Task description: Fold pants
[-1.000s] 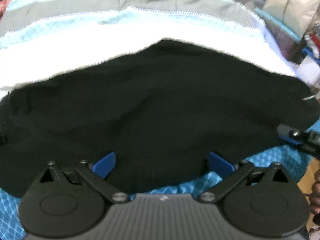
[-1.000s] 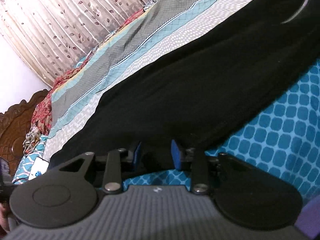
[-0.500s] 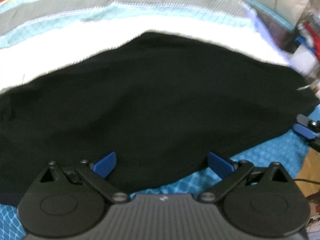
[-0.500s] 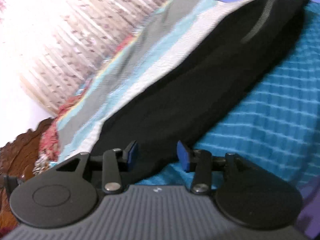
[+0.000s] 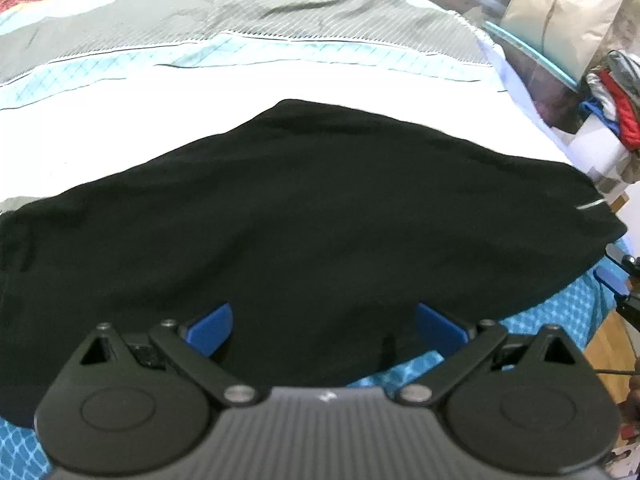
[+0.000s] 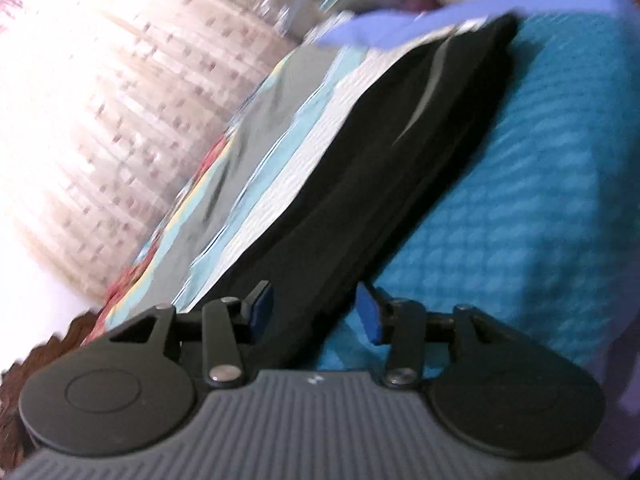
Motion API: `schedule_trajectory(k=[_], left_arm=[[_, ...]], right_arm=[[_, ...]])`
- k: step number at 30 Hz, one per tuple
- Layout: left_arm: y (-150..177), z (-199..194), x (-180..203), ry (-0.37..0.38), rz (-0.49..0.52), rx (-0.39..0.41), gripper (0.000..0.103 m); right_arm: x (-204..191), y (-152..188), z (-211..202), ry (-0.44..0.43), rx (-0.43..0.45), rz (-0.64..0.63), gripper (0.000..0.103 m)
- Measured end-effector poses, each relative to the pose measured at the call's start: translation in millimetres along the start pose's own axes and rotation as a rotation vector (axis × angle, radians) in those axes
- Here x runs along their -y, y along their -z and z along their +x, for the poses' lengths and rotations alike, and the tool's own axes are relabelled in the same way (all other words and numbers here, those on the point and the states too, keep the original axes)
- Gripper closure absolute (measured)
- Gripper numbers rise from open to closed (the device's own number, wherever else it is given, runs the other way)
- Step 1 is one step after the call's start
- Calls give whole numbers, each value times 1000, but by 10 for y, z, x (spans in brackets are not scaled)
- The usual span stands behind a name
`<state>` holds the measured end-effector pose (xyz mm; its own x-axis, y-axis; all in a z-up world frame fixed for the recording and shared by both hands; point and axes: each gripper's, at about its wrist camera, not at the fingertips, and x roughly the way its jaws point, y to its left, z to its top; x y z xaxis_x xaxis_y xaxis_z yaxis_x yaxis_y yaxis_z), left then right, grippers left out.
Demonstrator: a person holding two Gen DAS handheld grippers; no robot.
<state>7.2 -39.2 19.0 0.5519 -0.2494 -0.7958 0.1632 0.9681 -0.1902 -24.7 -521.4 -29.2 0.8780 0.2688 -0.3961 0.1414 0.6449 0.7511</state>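
We are holding the left gripper [image 5: 326, 330] over the black pants [image 5: 304, 216], which are lying flat on the bed [image 5: 160, 128]; its jaws are standing wide, gripping nothing. The jaws of our right gripper [image 6: 314, 312] have just been opening, the pants' edge lying between them, unpressed

The pants [image 5: 304, 216] run off frame left; curtain [image 6: 100, 120] seemingly blurred.

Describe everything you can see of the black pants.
The black pants lie flat on the striped and teal bedspread, folded into a long dark band of soft, matte fabric. A thin pale stripe marks one end. Layered edges show in the right wrist view. No hand-held gripper visibly pinches them.
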Motion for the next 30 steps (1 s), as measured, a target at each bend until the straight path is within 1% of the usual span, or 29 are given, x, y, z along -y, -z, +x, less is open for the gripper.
schedule_trajectory(k=[1,3,5,7,10,12,13,15,16,17,19,20,21,22,23,24,25,27,29,30], left_arm=[[-10,2,15,4,3,-1,2],[-31,12,43,2,11,-8,2],[-11,21,52,2,4,-16,2],[-32,42,64,4,-8,-24,2],[-93,77,59,6,-19,-29,2],[-120,79,81,10,-29,-28,3],[-143,83,92,11,-34,-31,4],[-209,135,136,17,-38,-40,13],[-249,176,165,18,-38,-47,16],[-276,224,195,20,-38,-55,22],[-340,341,271,24,-33,-78,34],[-357,386,302,23,-28,-91,48],[-373,446,343,21,-21,-111,62],[-378,483,375,22,-17,-125,70],[-379,496,389,26,-16,-131,82],[-376,493,396,38,-16,-131,87],[-374,474,392,58,-21,-126,87],[-361,428,365,84,-33,-115,87],[-346,362,322,104,-45,-98,86],[-335,319,291,113,-54,-86,85]], right_arm=[[50,-44,-32,11,25,13,52],[148,-165,-97,47,91,36,44],[247,-280,-135,94,148,56,42],[362,-406,-112,112,173,85,42],[621,-605,-9,101,165,139,44],[768,-733,83,59,170,200,44],[807,-790,105,54,179,220,44],[794,-888,178,69,201,221,44],[742,-930,263,86,199,214,44],[715,-974,313,105,191,205,45],[676,-1080,332,145,163,172,60],[653,-1104,351,160,135,154,75],[607,-1136,359,155,123,140,78],[558,-1159,342,139,127,119,80],[399,-1149,292,108,131,74,81],[246,-1104,242,86,131,15,81],[43,-1061,216,66,125,-68,81],[-441,-870,210,36,88,-292,81],[-861,-550,234,2,35,-507,81],[-1004,-380,264,-11,5,-591,81]])
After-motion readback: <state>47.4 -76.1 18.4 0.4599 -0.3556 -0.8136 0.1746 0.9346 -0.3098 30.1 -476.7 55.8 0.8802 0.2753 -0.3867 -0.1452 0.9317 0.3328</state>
